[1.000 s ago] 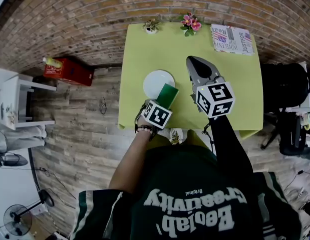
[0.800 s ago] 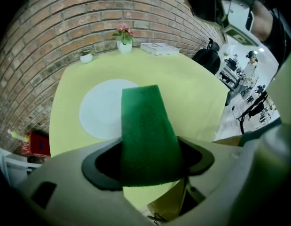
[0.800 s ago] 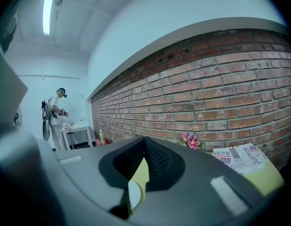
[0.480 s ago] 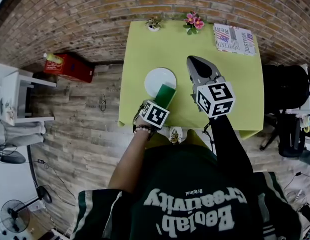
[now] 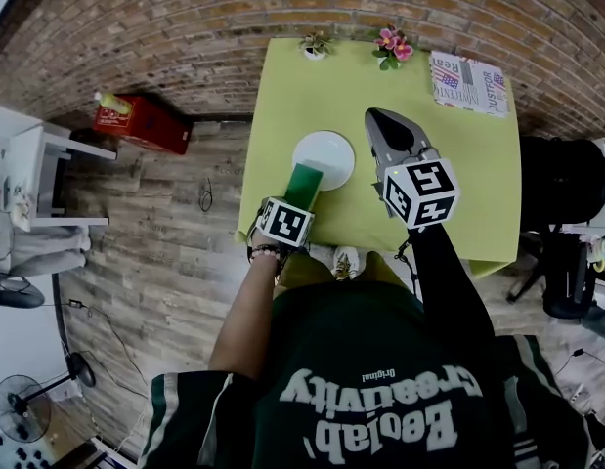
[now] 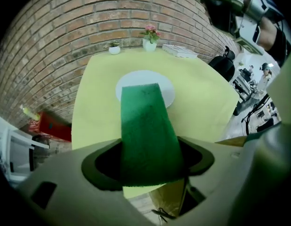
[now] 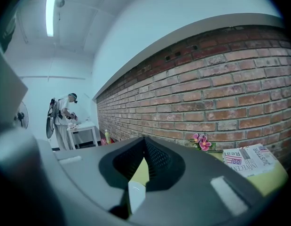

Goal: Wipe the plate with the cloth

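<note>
A white plate sits on the yellow-green table, left of its middle. My left gripper is shut on a green cloth, whose far end reaches over the plate's near edge. In the left gripper view the cloth sticks out from between the jaws and covers the near part of the plate. My right gripper hovers to the right of the plate, its jaws shut on nothing. In the right gripper view the closed gripper points toward the brick wall.
At the table's far edge stand a small potted plant, pink flowers and a newspaper. A black chair is to the right, and a red box lies on the floor at left. A person stands far off.
The left gripper and cloth have slid left along the plate's near edge, from its front right to its front left. The right gripper has stayed where it was.
</note>
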Demonstrator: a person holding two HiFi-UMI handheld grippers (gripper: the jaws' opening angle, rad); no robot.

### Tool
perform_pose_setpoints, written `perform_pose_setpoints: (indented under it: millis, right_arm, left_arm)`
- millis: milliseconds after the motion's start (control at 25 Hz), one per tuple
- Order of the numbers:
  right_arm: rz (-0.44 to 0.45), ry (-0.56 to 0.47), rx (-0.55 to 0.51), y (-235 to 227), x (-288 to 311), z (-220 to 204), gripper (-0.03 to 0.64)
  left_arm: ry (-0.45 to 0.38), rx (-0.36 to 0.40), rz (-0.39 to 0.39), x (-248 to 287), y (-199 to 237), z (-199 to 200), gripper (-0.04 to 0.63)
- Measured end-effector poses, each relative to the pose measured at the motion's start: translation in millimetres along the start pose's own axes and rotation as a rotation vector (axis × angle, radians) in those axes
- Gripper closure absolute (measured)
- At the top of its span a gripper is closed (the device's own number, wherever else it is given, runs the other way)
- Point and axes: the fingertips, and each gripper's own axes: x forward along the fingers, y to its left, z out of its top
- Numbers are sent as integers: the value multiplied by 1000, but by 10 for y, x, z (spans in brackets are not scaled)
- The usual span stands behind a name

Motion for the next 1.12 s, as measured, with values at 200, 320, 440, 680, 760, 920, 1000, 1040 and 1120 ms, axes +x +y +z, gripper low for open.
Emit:
perform_pose_setpoints:
  millis: [200,320,440,680,760,920,1000,1040,1120]
  right_arm:
    - [15,-1,-3,73,48,4,603]
    - [22,-2,-7,100,68,17,603]
    - [19,-2,-7,84,72,26,603]
    - [-1,-9,-5,14,16,42,603]
    - [-9,-15,-2,-19,-16,62,603]
    - [-24,-15,5,-83,-85,50,603]
    - [-29,-14,7,-98,-110,40,603]
    - [-31,-15,7,-107,-122,37,603]
    - [-35,-17,8,-121,-148,29,603]
  left_arm:
    - [15,-47,16,-8,131,-138,247]
    - [-12,-59,-9,34,98,-125,245]
    - [-18,-53,3,-4,124,-76,247]
    - [-32,5,-23,-35,-55,93,247]
    - [-48,38,-47,-14,-194,167,247]
    - [-32,107,-81,19,-449,207,247]
    - [-17,134,-99,56,-550,190,247]
    - [-8,143,-106,84,-592,170,245]
    - [6,150,-111,133,-643,125,247]
